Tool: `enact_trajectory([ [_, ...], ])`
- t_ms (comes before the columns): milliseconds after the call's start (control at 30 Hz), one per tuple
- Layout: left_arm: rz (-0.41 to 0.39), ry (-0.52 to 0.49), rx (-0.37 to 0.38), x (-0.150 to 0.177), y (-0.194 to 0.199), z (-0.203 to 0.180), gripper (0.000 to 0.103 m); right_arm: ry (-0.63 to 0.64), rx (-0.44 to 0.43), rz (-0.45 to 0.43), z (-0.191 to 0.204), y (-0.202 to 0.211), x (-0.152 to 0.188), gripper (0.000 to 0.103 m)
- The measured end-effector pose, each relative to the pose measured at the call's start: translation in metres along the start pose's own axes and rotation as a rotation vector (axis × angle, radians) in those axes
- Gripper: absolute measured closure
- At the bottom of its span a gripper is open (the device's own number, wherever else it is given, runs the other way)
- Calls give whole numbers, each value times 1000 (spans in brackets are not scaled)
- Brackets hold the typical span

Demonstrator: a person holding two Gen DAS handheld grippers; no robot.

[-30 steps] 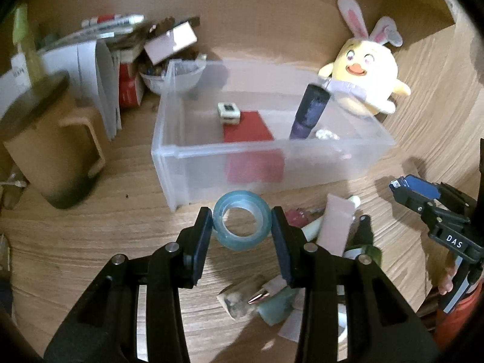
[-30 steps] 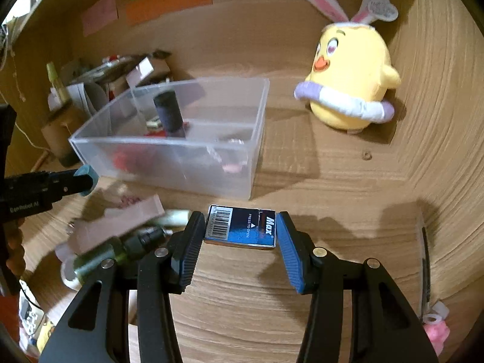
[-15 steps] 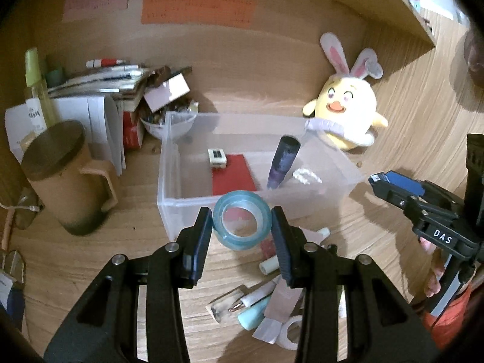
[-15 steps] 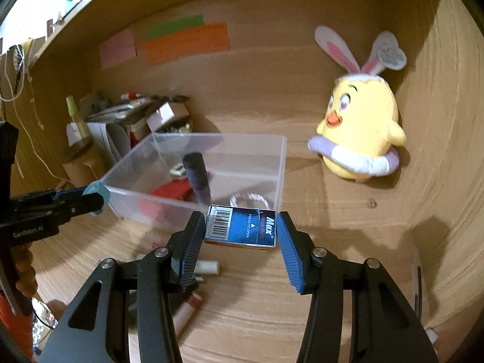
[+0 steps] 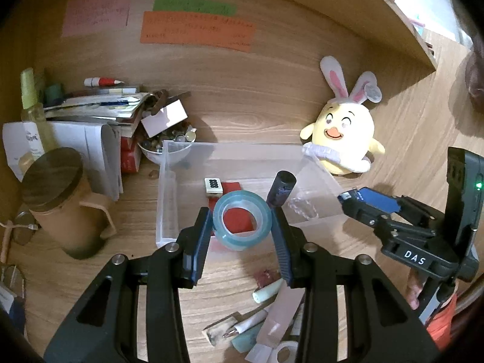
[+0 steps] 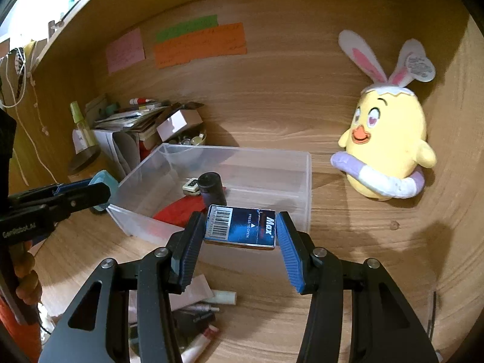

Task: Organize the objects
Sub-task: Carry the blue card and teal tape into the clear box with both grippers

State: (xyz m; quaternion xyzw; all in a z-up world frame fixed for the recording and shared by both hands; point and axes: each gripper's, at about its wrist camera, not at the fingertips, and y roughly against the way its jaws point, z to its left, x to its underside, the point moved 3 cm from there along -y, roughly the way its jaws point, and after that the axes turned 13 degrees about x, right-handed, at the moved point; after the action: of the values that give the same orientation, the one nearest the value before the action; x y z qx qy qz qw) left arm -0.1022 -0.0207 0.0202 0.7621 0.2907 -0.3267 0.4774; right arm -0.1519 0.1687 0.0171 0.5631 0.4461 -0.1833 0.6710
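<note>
Tape roll (image 5: 241, 220), pinched across its rim by the left tongs (image 5: 241, 227), hangs over the clear bin's (image 5: 165, 211) near wall, presumably for dropping in; the roll screens much of the red card (image 5: 231, 186) inside. From the right wrist, the right tongs (image 6: 240, 243) clamp a blue staple box (image 6: 240, 226) endwise near the bin's front corner; clutter (image 6: 196, 308) below lies half-hidden behind the fingers.

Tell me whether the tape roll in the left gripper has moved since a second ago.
Yes. The tape roll, clamped in the left gripper, has risen from the desk in front of the clear plastic bin and now overlaps the bin's interior.
</note>
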Motion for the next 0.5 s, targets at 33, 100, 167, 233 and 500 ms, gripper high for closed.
enact_trajectory([
  [33, 4, 2, -3, 0, -3, 1, 64, 5, -3, 7, 2, -4, -1, 58],
  [100, 15, 9, -2, 0, -9, 3, 64, 12, -3, 16, 5, -10, -1, 58],
  [167, 28, 18, 0, 0, -15, 6, 64, 16, -5, 23, 7, -16, -3, 58],
  [233, 40, 23, 0, 0, -20, 9, 64, 10, -3, 28, 7, -21, -4, 58],
  [500, 106, 43, -8, -3, -42, 25, 64, 17, 8, 74, 8, -42, -6, 58],
])
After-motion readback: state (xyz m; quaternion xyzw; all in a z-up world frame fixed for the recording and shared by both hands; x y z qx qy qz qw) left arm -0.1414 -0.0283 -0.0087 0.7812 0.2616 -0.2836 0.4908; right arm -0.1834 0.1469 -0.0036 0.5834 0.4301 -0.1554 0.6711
